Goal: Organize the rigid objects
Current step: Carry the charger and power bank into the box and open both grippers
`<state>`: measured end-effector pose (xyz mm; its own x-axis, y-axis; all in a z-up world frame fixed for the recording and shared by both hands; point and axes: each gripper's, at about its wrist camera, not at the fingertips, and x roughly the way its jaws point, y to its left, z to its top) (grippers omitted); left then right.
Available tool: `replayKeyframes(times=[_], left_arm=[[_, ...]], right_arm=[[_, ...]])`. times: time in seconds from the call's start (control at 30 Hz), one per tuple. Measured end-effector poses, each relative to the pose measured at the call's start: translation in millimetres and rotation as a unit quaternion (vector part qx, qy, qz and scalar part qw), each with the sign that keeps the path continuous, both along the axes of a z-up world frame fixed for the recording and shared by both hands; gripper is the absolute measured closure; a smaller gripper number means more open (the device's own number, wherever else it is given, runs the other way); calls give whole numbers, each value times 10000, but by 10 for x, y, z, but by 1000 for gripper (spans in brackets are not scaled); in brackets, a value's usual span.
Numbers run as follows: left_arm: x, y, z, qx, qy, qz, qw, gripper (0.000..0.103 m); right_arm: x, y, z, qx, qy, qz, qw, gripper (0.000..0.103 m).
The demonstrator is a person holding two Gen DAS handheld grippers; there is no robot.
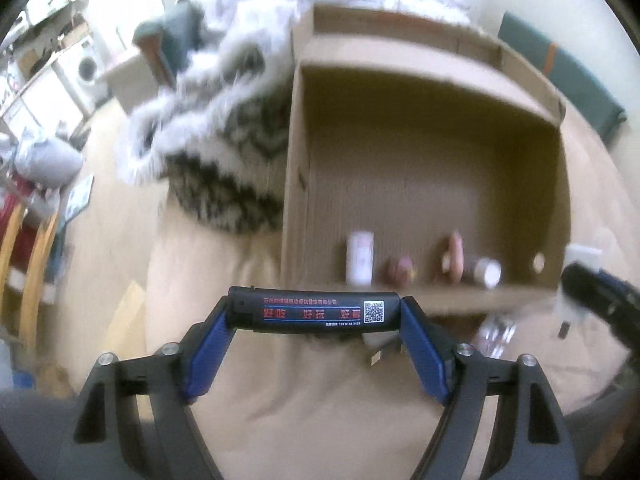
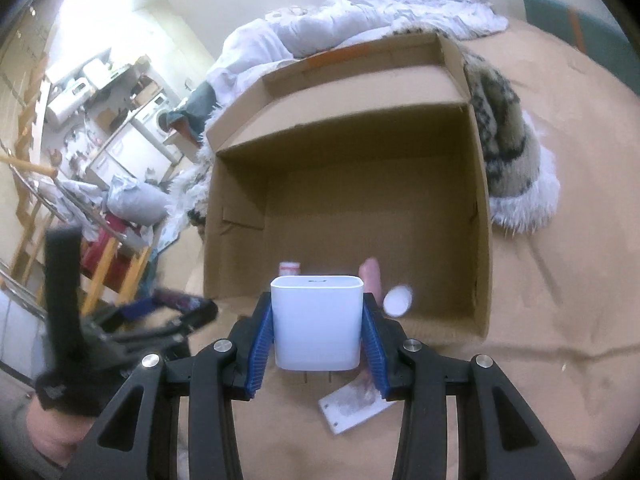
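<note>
My left gripper (image 1: 314, 314) is shut on a black lighter (image 1: 314, 313) with red print, gripped end to end, hanging just in front of the near wall of an open cardboard box (image 1: 520, 92). On the box floor lie a white tube (image 1: 360, 258), a pink object (image 1: 455, 256) and a white-capped jar (image 1: 489, 271). My right gripper (image 2: 318, 328) is shut on a white charger block (image 2: 317, 322), its blue pads (image 2: 262, 340) against its sides, also before the box (image 2: 482, 184). The left gripper (image 2: 160, 314) shows blurred at the left of the right wrist view.
The box sits on a tan bedsheet (image 2: 560, 320). A furry patterned blanket (image 1: 224, 160) lies against the box's side, with white bedding (image 2: 360, 16) behind. A flat white packet (image 2: 352, 404) lies on the sheet under the right gripper. A clear bottle (image 1: 496, 332) lies near the box.
</note>
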<state>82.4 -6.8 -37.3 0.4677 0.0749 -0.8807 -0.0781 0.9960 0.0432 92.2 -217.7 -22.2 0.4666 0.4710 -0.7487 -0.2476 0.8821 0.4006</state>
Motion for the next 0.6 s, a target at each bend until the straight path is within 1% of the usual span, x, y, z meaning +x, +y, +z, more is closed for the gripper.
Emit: replayKeyframes(times=[0.07,0.17,0.23,0.4,0.47,0.6], left_arm=[[116,15,59,-67,-235,-78,9997,24],[321,62,-25,-141,-325,-225,9991,24],[437,40,-48,-220,-331,-307,9987,24],[645,-12,-163,-237,-303,-411,9984,24],[724,-52,-229,-270,-270,-492,9981,24],[786,-93,-317,-283,-361,-605,9971,24]], right_arm=[[68,-7,11,-21,-28,1,10000,59],[205,4,-5,-65,-39,-12,10000,59],[302,27,-17,-120,-50,-1,9999,59],[563,92,-58,-322,-106,34,9994,59],[670,99,-88,-366,-91,21,9993,59],[854,99,-170,-407,14,-63,9992,59]])
